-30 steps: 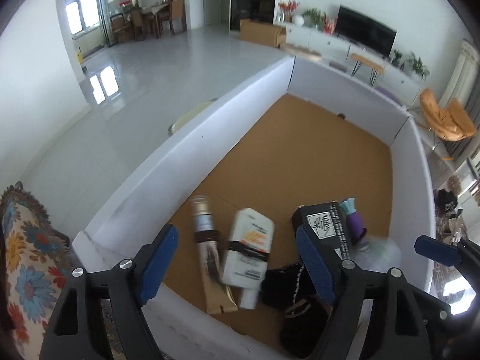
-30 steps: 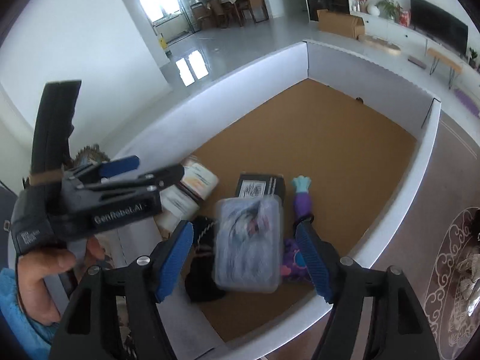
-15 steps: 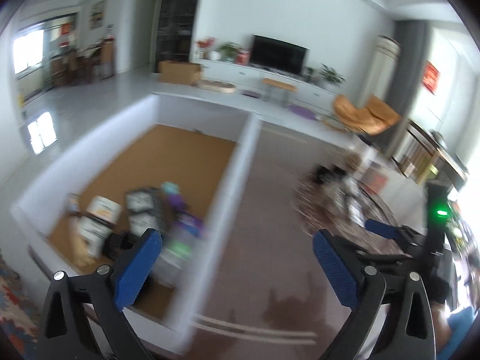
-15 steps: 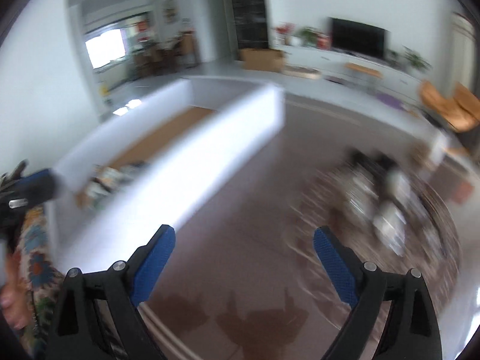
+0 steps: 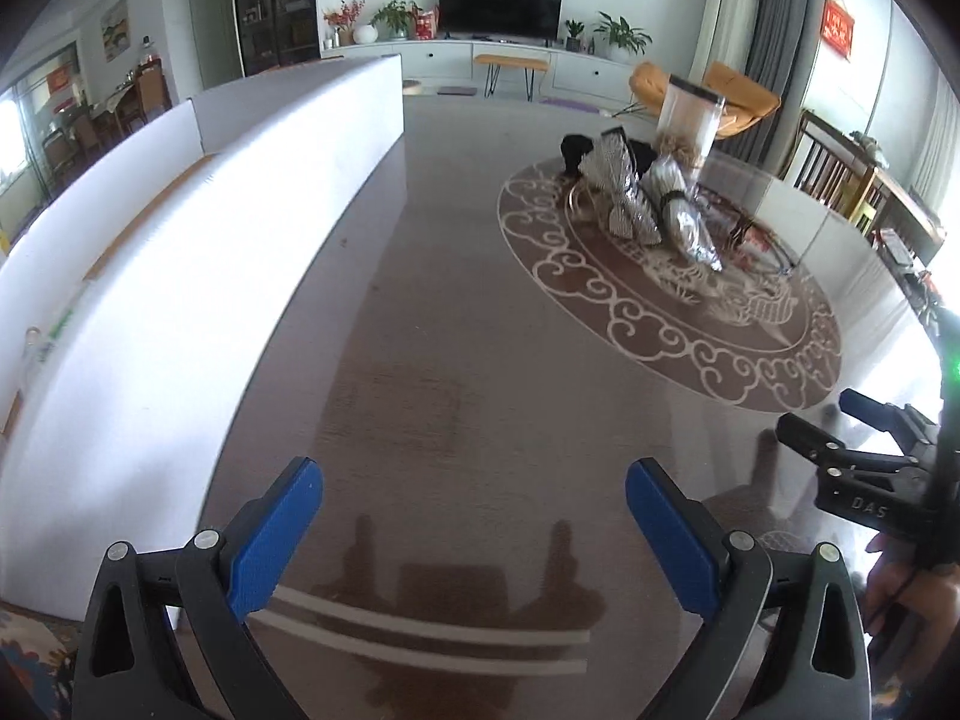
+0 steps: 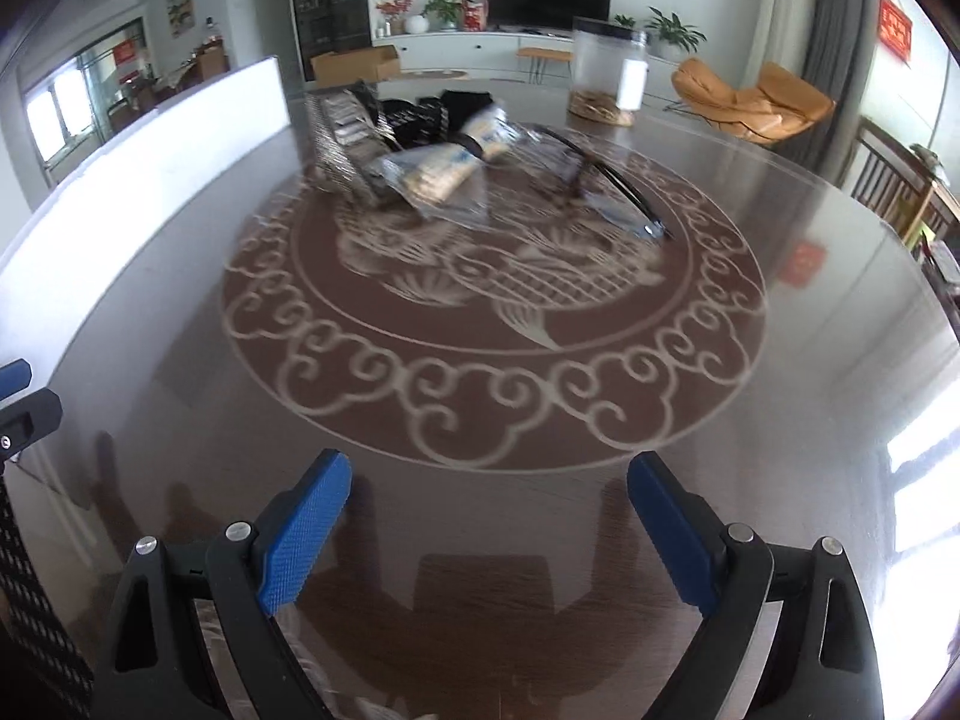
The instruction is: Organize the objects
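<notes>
left gripper point(image 5: 474, 525): jaws spread wide, nothing between them, over bare table point(image 5: 456, 372)
right gripper point(image 6: 489, 516): jaws wide apart, empty, above dark glossy tabletop
white box point(image 5: 198, 276): on table, left of both grippers
pile of objects point(image 6: 414, 150): silvery packets, black items, on the round ornament, well ahead of both grippers
clear jar point(image 6: 606, 75): upright behind pile

A family living room in a private home: a dark television point(image 5: 501, 5) stands on a long white cabinet point(image 5: 516, 63) lined with potted plants point(image 5: 624, 33) and a vase of red flowers point(image 5: 343, 18), with orange lounge chairs point(image 6: 753, 99) by grey curtains point(image 5: 774, 18). A dining area point(image 5: 129, 93) opens at left, and a glossy brown surface point(image 6: 492, 348) bears a pale scrolled medallion.
</notes>
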`<move>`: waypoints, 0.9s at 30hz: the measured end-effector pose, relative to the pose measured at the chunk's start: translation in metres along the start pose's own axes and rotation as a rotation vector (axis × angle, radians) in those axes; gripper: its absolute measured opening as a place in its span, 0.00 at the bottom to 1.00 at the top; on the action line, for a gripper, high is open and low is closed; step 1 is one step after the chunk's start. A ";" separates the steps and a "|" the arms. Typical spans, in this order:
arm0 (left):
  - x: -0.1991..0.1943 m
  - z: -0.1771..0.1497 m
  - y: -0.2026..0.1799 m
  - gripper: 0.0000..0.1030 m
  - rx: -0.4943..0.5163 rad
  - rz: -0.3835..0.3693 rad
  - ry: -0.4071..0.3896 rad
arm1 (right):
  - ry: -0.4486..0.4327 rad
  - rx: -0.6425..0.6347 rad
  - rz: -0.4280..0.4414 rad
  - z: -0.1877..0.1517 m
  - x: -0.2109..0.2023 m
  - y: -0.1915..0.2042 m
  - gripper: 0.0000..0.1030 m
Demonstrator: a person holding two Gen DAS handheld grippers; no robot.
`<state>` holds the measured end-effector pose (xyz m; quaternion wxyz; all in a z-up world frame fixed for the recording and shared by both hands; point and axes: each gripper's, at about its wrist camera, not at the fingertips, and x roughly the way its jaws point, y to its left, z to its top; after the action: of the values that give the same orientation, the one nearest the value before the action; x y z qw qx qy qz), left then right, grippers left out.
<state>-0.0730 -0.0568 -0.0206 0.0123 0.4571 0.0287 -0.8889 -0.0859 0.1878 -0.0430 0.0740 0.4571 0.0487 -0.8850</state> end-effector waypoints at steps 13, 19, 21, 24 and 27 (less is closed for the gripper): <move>0.036 0.010 -0.018 1.00 0.045 0.025 0.043 | 0.008 0.022 -0.008 0.003 0.008 0.000 1.00; 0.047 0.015 -0.024 1.00 0.054 0.025 0.045 | 0.011 0.024 -0.011 0.003 0.009 0.000 1.00; 0.051 0.020 -0.025 1.00 0.050 0.027 0.042 | 0.011 0.026 -0.013 0.003 0.008 0.000 1.00; 0.057 0.029 -0.028 1.00 0.046 0.027 0.033 | 0.012 0.041 -0.025 0.008 0.012 -0.002 1.00; 0.062 0.035 -0.028 1.00 0.046 0.022 0.024 | 0.003 0.044 -0.027 0.013 0.017 -0.004 1.00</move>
<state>-0.1395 -0.0307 -0.0497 0.0113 0.4681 0.0035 -0.8836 -0.1069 0.1881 -0.0489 0.0517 0.4593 0.0355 -0.8860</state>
